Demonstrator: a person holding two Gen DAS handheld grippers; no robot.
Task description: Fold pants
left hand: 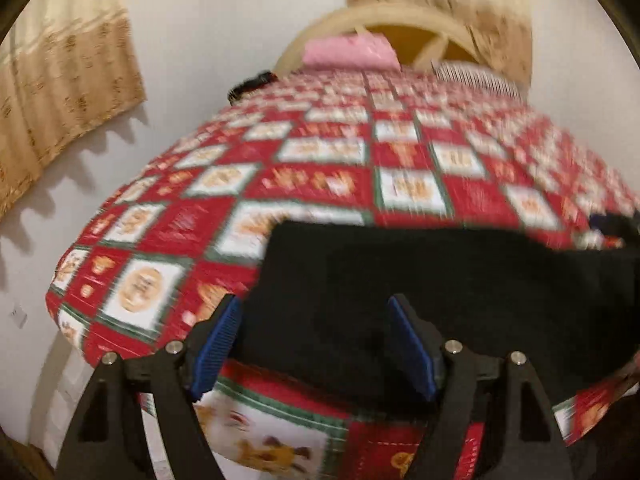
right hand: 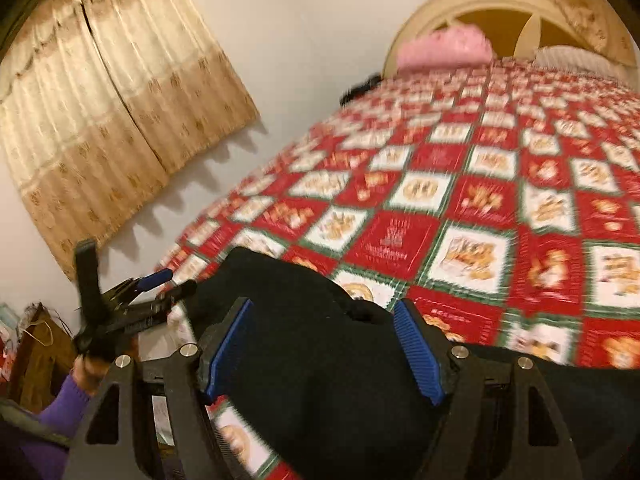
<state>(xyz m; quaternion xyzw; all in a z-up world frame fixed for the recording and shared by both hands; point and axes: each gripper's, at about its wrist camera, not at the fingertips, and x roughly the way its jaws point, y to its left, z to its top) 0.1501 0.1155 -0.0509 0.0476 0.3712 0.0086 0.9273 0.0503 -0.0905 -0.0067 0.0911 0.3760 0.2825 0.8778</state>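
Black fabric fills the space ahead of the left gripper (left hand: pixel 316 340) in the left wrist view: the pants (left hand: pixel 440 280) lie on the bed (left hand: pixel 340 152), spread from between the jaws out to their right. The jaws stand wide apart, blue pads (left hand: pixel 412 348) facing each other, with cloth lying between them but not pinched. The left pad sits over the pants' left edge, where the red and white checked bedspread begins. Beyond the jaws, far up the bed, a pink pillow (left hand: pixel 348 50) rests against a cream headboard (left hand: pixel 384 20). A beige curtain (left hand: pixel 68 92) hangs on the wall to the left. The frame is blurred.

In the right wrist view the right gripper (right hand: pixel 324 348) also has its jaws spread wide, the pants (right hand: pixel 312 360) bunched between the blue pads (right hand: pixel 418 354) and reaching past them on both sides, nothing clamped. To the left of these jaws the left gripper (right hand: pixel 168 282) shows at the bed's edge, held by a hand with a purple sleeve (right hand: pixel 60 408). The pink pillow (right hand: pixel 444 46) lies far ahead of the jaws.
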